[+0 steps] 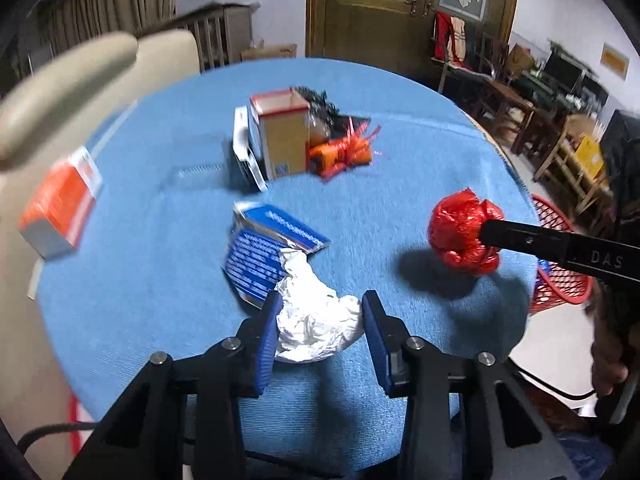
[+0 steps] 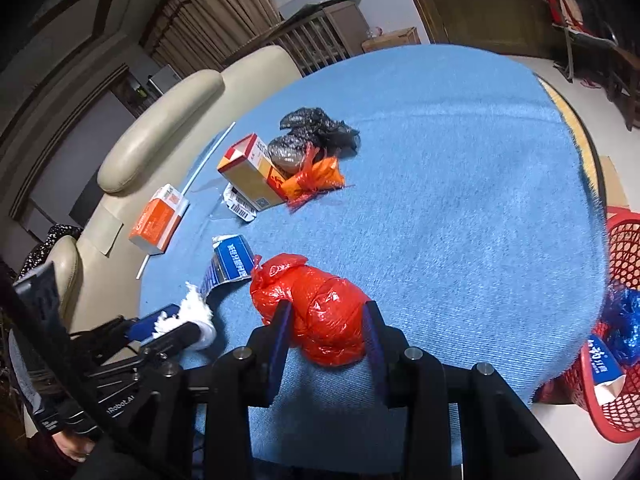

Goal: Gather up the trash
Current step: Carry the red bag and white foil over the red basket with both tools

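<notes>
A round counter (image 2: pixel 460 160) draped in a blue woven cloth fills both views, with a cream padded leather chair (image 2: pixel 160 128) pushed against its far-left edge and a red plastic mesh basket (image 2: pixel 624 248) standing on the pale floor off its right edge, some blue-and-white wrappers already inside. The left claw (image 1: pixel 320 316) is closed on a crumpled white paper wad (image 1: pixel 316 320), its blue pads pressing both sides just above the cloth. The right claw (image 2: pixel 326 328) clamps a knotted red plastic bag bundle (image 2: pixel 320 308), held over the cloth near the basket side. Still lying on the counter are a flattened blue printed carton (image 1: pixel 272 248) beside the wad, an orange-and-white small box (image 1: pixel 60 208) at the left edge, and farther back a cluster: a tan cardboard box with red rim (image 1: pixel 284 136), an orange wrapper with red strips (image 1: pixel 344 152) and a crumpled black plastic bag (image 2: pixel 316 124). Behind stand a dark wooden door (image 1: pixel 400 8), brown curtains (image 2: pixel 216 12) and cluttered wooden furniture (image 1: pixel 540 120).
</notes>
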A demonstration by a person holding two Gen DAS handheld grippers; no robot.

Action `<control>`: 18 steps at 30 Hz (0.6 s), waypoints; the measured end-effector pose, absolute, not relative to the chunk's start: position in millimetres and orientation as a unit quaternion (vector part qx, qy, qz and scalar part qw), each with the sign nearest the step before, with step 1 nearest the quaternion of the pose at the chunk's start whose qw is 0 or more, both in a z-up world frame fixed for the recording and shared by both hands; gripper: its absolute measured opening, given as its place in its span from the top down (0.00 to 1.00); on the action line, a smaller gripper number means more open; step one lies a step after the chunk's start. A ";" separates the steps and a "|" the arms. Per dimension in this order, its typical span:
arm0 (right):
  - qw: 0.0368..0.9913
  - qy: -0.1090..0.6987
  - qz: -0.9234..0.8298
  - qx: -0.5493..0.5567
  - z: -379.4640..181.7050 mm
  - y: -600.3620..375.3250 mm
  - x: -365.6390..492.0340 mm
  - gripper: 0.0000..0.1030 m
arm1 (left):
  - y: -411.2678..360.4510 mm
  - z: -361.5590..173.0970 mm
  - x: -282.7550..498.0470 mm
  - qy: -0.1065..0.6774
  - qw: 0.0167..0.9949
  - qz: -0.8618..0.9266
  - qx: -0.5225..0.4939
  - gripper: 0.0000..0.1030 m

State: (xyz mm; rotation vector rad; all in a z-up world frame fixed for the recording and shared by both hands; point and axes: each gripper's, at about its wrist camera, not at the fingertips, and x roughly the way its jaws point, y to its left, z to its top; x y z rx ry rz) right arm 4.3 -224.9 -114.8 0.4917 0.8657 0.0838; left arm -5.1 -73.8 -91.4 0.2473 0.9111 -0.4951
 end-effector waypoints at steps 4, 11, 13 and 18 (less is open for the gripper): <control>0.890 0.398 0.028 0.222 -103.1 -225.6 -3.5 0.63 | -79.6 -75.6 -9.8 0.420 0.869 -0.217 0.144 0.59; 0.901 0.383 0.012 0.205 -90.3 -226.4 -12.6 0.63 | -88.6 -53.0 -20.3 0.394 0.881 -0.195 0.177 0.59; 0.901 0.381 0.010 0.206 -89.2 -228.2 -14.8 0.63 | -91.8 -49.5 -23.5 0.390 0.881 -0.194 0.183 0.59; 0.901 0.377 0.008 0.216 -89.7 -235.1 -18.4 0.63 | -100.1 -44.7 -27.3 0.389 0.879 -0.190 0.200 0.59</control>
